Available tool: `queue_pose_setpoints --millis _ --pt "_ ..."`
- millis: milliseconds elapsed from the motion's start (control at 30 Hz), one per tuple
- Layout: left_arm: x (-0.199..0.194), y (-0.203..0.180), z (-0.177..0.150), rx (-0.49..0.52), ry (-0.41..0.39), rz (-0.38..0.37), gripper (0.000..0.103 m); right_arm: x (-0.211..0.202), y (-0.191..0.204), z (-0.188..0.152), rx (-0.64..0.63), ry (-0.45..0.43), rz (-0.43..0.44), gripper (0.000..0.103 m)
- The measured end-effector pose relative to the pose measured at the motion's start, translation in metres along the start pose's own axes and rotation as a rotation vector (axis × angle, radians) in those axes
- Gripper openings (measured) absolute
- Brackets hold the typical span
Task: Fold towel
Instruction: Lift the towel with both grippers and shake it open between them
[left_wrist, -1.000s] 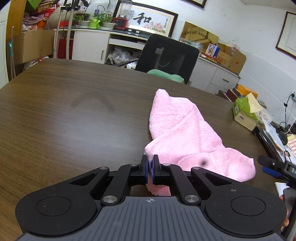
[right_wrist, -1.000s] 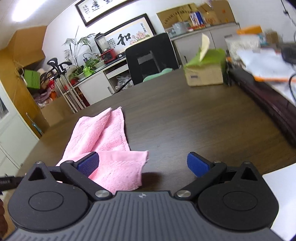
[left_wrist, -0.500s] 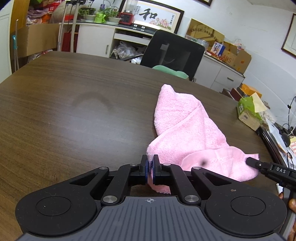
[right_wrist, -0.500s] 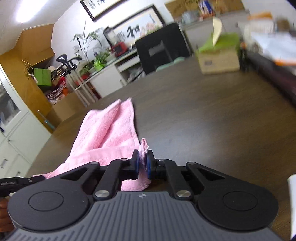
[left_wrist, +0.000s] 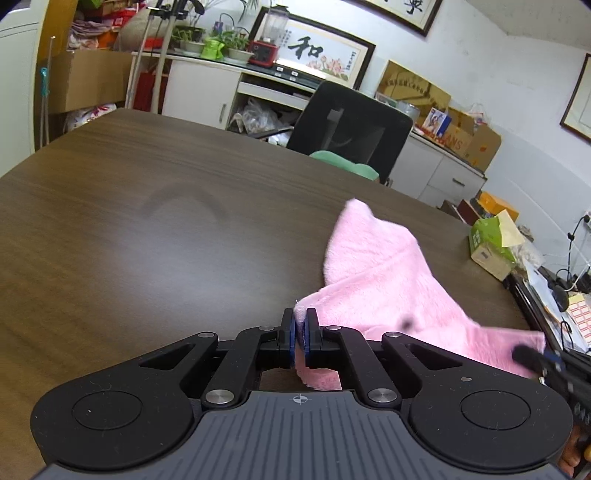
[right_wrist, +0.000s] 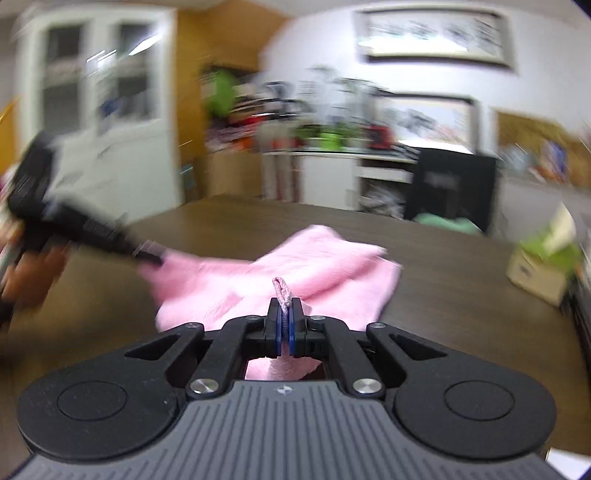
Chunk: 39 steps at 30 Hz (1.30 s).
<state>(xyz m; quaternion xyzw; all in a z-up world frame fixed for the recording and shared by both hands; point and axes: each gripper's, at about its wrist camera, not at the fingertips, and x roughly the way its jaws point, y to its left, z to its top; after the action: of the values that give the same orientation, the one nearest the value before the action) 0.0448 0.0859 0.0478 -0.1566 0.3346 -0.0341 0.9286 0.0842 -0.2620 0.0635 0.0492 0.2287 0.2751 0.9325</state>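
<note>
- The left gripper (left_wrist: 300, 328) has its blue pads pressed together on a corner of the pink towel (left_wrist: 391, 288); a tuft of cloth sticks up between the pads and a bit hangs below them.
- The right gripper (right_wrist: 285, 325) is likewise clamped on a towel edge, with a small pink loop poking up above its pads.
- From both grippers the towel runs forward and sags onto the dark wooden tabletop (left_wrist: 147, 240), its far end bunched in soft folds; in the left wrist view it lies to the right of the gripper and reaches out to a peak.
- The right wrist view is heavily smeared, so fine detail there cannot be read.
- A framed picture (left_wrist: 317, 55) on the far wall bears the large character "和"; a cardboard box (left_wrist: 458, 136) beside it shows the letters "ANS".
- A green tissue box (left_wrist: 491, 247) sits near the tabletop's right edge, well apart from the towel.
- Left of the towel the tabletop is broad, bare wood up to its rounded far edge, where a black chair (left_wrist: 351, 125) stands.
</note>
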Motion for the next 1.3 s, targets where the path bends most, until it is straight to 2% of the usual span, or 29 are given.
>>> queue_pose_setpoints --millis 100,200,333,433,500,600,667,733,867,1033,1133,1200,1233,1300 --pt "-0.014 0.014 -0.003 -0.016 -0.010 0.015 0.004 0.000 0.001 0.015 0.012 -0.001 -0.021 0.004" --pt "-0.015 0.014 0.012 -0.020 -0.004 0.038 0.004 0.001 0.002 0.031 0.025 -0.002 -0.043 0.004" --pt "0.002 -0.008 0.064 -0.010 0.008 0.055 0.004 0.001 0.004 0.051 0.041 -0.003 -0.071 0.004" --pt "0.006 -0.024 0.106 -0.028 -0.035 0.068 0.004 0.002 0.004 0.068 0.052 -0.012 -0.096 0.004" --pt "-0.001 -0.032 0.134 -0.054 -0.090 0.066 0.004 -0.010 0.005 0.097 0.036 -0.104 -0.097 0.004" --pt "-0.037 -0.031 0.152 -0.087 -0.182 -0.008 0.004 -0.042 0.017 0.120 -0.062 -0.229 -0.041 0.004" --pt "-0.072 -0.024 0.143 -0.064 -0.253 -0.038 0.004 -0.061 0.028 0.107 -0.147 -0.226 -0.005 0.004" --pt "-0.090 -0.018 0.121 -0.033 -0.267 -0.022 0.004 -0.076 0.036 0.088 -0.209 -0.192 0.030 0.004" --pt "-0.102 0.008 0.046 0.001 -0.139 0.025 0.005 -0.089 0.052 0.020 -0.285 -0.024 0.102 0.005" --pt "-0.112 0.034 -0.020 0.038 -0.024 0.036 0.006 -0.097 0.090 -0.052 -0.381 0.202 0.146 0.008" --pt "-0.129 0.042 -0.037 0.069 -0.053 0.024 0.009 -0.110 0.102 -0.064 -0.345 0.225 0.139 0.025" --pt "-0.138 0.045 -0.043 0.080 -0.077 0.021 0.015 -0.122 0.102 -0.064 -0.304 0.206 0.138 0.052" --pt "-0.142 0.046 -0.044 0.083 -0.094 0.025 0.020 -0.128 0.101 -0.060 -0.287 0.179 0.129 0.056" --pt "-0.140 0.044 -0.045 0.102 -0.100 0.025 0.025 -0.138 0.097 -0.047 -0.224 0.140 0.140 0.057"
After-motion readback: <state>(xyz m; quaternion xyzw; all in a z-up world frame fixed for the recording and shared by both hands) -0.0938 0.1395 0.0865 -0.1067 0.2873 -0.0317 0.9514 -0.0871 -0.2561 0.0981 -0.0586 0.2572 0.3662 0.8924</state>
